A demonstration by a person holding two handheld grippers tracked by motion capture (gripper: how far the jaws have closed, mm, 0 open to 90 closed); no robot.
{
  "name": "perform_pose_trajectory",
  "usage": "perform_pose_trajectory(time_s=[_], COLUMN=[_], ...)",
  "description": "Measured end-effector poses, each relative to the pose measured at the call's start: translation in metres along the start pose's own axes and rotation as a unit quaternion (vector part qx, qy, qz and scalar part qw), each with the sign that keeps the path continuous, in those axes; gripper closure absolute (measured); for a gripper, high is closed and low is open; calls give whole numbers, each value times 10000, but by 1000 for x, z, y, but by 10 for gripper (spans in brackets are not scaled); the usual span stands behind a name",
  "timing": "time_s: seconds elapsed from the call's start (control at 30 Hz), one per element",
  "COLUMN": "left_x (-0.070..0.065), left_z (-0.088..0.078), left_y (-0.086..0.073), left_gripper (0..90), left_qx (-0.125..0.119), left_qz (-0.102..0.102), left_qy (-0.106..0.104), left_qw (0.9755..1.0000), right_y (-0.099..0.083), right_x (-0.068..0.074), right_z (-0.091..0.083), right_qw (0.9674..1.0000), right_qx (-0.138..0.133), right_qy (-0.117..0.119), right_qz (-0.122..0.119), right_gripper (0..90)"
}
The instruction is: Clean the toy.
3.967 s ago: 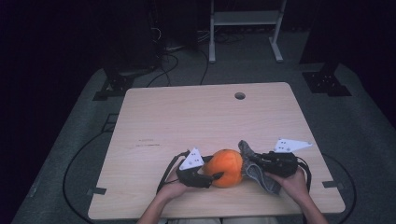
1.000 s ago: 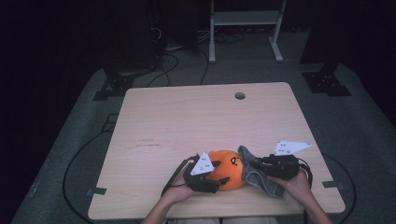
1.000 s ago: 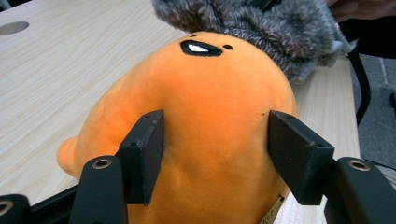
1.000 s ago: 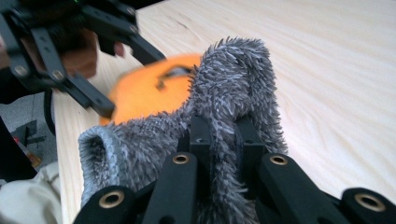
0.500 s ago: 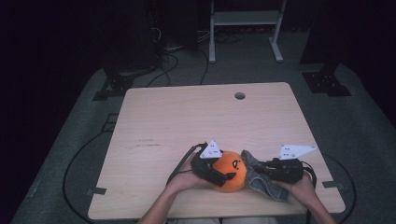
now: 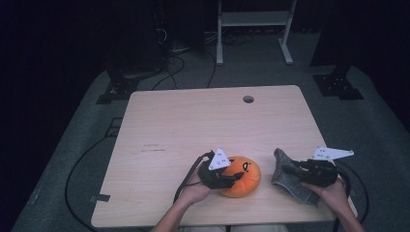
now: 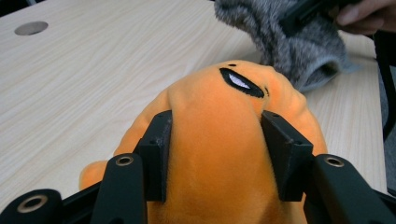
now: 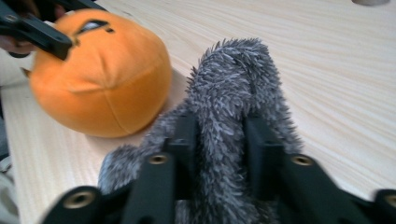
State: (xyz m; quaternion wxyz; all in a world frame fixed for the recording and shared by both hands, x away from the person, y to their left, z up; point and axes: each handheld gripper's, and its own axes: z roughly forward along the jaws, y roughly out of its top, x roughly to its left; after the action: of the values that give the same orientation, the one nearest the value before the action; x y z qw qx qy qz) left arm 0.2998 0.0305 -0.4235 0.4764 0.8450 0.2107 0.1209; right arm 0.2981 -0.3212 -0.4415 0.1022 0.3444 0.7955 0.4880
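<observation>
— Orange plush toy (image 6: 240,176) first, at about six o'clock on the wooden table (image 6: 193,125): what has hold of it?
— The left gripper (image 6: 223,180), its jaws clamped into the soft body so the fabric bulges between them. A dark stitched eye shows on top; the toy looks squashy and round.
— And at its three o'clock?
— A grey fuzzy cloth (image 6: 290,180), apart from the toy, near the table's right edge. The right gripper (image 6: 289,169) has a fold between its jaws, which have just been opening; the pads seem to still pinch it.
— Which step, then?
— I'd judge toy and cloth are being separated. Next calls for re-gripping the cloth firmly while the toy is pinned.
</observation>
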Motion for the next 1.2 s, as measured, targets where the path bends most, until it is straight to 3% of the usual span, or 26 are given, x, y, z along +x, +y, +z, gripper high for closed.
perform_pose_trajectory(time_s=[0.13,0.27,0.53,0.67,0.9,1.0,1.2], left_x=[4,13,45,58,69,68,70], left_z=[-2,-3,-7,-5,5,10,-2], left_y=[4,7,22,29,29,25,25], left_gripper=[495,494,486,473,438,348,217], left_qx=[-54,-33,-25,-18,161,317,89], left_qz=[-6,-32,-38,-80,-140,-162,-394], left_qy=[108,251,809,905,834,728,708], left_qw=[9999,9997,9967,9959,9963,9967,9967], right_y=[-2,-2,-1,1,2,1,1], right_x=[-4,-7,-8,-8,-7,-7,-6], right_z=[1,-1,0,2,3,3,5], right_qw=[9997,9989,9982,9982,9983,9984,9985], right_qx=[-190,-406,-514,-524,-514,-476,-460], right_qy=[-45,-97,-87,-69,-31,-18,-31], right_qz=[131,220,309,300,278,296,301], right_gripper=[514,455,417,410,397,391,386])
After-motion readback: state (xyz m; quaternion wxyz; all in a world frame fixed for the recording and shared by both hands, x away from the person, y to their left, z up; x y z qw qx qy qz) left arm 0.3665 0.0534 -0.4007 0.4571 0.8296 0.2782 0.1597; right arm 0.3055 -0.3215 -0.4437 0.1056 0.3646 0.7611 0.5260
